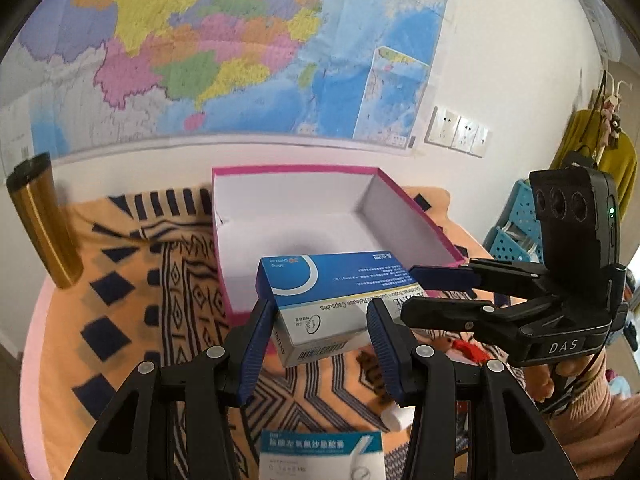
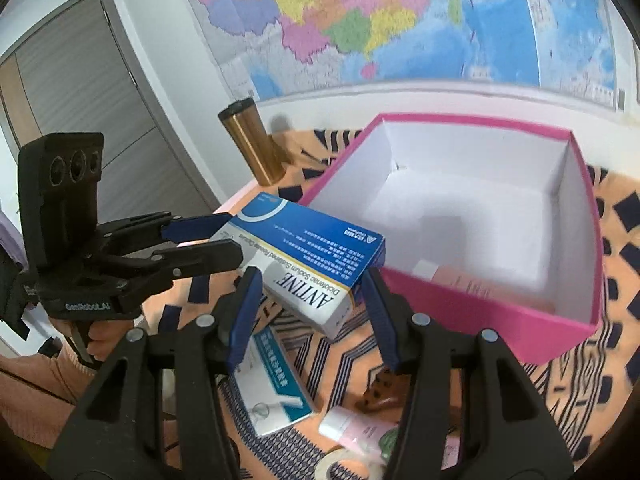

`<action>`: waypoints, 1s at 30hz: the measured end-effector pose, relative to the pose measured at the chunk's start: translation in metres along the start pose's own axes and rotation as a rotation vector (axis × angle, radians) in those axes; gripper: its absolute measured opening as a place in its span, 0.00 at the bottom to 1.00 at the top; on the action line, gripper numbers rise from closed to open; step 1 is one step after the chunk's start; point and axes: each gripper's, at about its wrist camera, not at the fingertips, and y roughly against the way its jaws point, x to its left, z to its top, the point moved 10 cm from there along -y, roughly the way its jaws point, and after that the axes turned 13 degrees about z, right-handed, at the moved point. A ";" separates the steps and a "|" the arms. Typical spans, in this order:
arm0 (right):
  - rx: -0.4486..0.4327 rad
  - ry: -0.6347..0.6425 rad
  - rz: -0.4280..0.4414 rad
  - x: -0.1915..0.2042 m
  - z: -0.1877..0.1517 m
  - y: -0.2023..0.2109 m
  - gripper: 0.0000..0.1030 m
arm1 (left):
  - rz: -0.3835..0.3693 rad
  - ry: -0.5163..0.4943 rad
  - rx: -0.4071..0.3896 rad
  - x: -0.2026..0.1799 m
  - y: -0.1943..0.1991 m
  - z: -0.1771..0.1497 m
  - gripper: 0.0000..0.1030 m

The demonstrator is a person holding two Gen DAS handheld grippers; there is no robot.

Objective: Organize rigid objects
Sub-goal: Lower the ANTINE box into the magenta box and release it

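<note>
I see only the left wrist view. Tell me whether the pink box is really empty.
Observer: It is not. A pale pink item, too blurred to identify, lies inside the pink box against its near wall.
Operator: Report anything loose on the cloth that I'm missing.
Observer: A white tape roll lies on the cloth at the near edge, beside a pink-and-white tube.
</note>
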 end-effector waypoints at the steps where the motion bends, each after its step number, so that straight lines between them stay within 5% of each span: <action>1: -0.005 0.002 -0.003 -0.001 0.005 -0.002 0.53 | 0.004 -0.001 -0.001 0.000 -0.002 0.003 0.47; 16: -0.007 -0.036 -0.037 -0.041 0.038 -0.017 0.53 | 0.013 0.045 0.051 0.010 -0.044 0.026 0.47; 30: 0.067 -0.101 -0.055 -0.076 0.030 -0.049 0.53 | 0.064 0.058 0.149 0.021 -0.088 0.013 0.47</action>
